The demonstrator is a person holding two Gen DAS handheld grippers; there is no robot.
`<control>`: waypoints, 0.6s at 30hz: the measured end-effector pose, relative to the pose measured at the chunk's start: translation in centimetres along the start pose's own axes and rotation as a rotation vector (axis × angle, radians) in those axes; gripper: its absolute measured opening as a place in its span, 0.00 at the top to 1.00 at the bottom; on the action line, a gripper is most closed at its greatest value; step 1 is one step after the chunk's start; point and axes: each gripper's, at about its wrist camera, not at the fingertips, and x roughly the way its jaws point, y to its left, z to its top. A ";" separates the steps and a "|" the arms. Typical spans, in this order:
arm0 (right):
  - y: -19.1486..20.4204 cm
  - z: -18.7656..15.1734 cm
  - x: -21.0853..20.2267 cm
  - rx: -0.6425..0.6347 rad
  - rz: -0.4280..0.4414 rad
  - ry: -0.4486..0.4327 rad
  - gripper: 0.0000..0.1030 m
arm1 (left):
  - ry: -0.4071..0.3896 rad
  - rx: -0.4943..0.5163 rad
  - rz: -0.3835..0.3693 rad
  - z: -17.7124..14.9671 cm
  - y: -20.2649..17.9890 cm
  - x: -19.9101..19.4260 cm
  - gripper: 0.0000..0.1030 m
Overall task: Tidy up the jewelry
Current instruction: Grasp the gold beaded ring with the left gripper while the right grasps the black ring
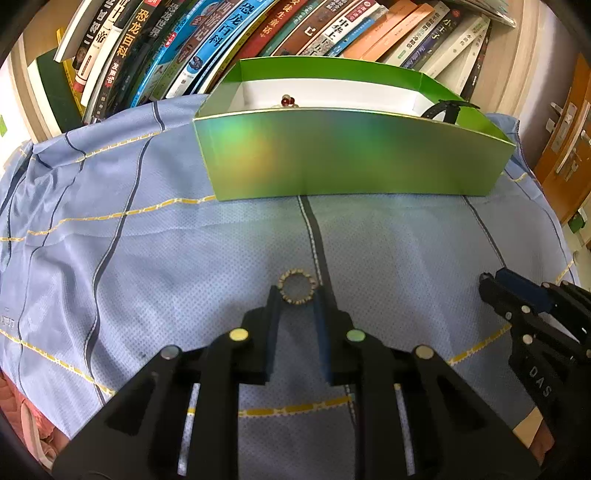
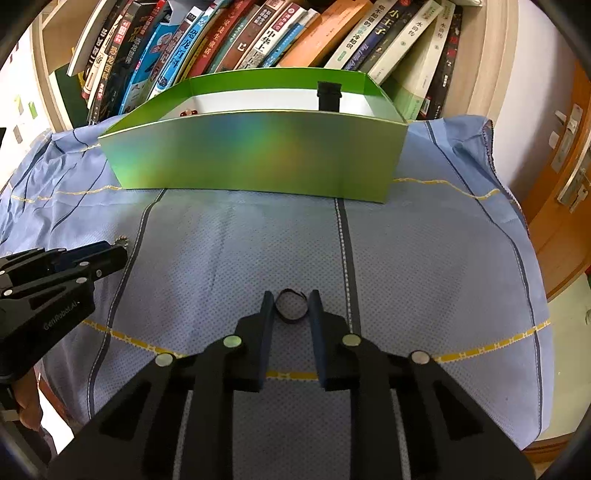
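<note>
Two handheld grippers work over a table draped in a blue cloth (image 1: 184, 258) with dark and yellow stripes. The step in hand looks like a double pick-up. The left gripper (image 1: 297, 295) has its fingers drawn in on either side of a small beaded ring (image 1: 297, 291) lying near the middle of the cloth; the pads appear to touch its rim, though the view is too coarse to be sure they are pressing. The right gripper (image 2: 291, 304) likewise brackets a thin black ring (image 2: 291, 305), fingers narrow and at its sides, the ring lying on the cloth towards the near edge.

Along the far edge stands an open green box (image 1: 351, 155), white inside, already holding red beads (image 1: 288, 99) and a black strap (image 2: 328, 94).

Next, each ring probably needs a firm pinch, a lift clear of the cloth, and a carry over the box's tall front wall, the main obstacle. A row of books (image 2: 258, 33) stands just behind the box.
</note>
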 end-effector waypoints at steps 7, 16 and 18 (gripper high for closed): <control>-0.3 -0.3 -0.3 -0.001 0.038 0.001 0.80 | 0.000 0.011 -0.005 -0.5 -0.3 -0.4 0.82; -0.1 -0.7 -0.5 -0.013 0.014 -0.004 0.68 | 0.006 0.013 -0.019 -0.6 -0.7 -0.6 0.82; 0.1 -0.7 -0.4 -0.018 0.006 -0.007 0.69 | 0.003 0.011 -0.019 -0.5 -0.7 -0.5 0.82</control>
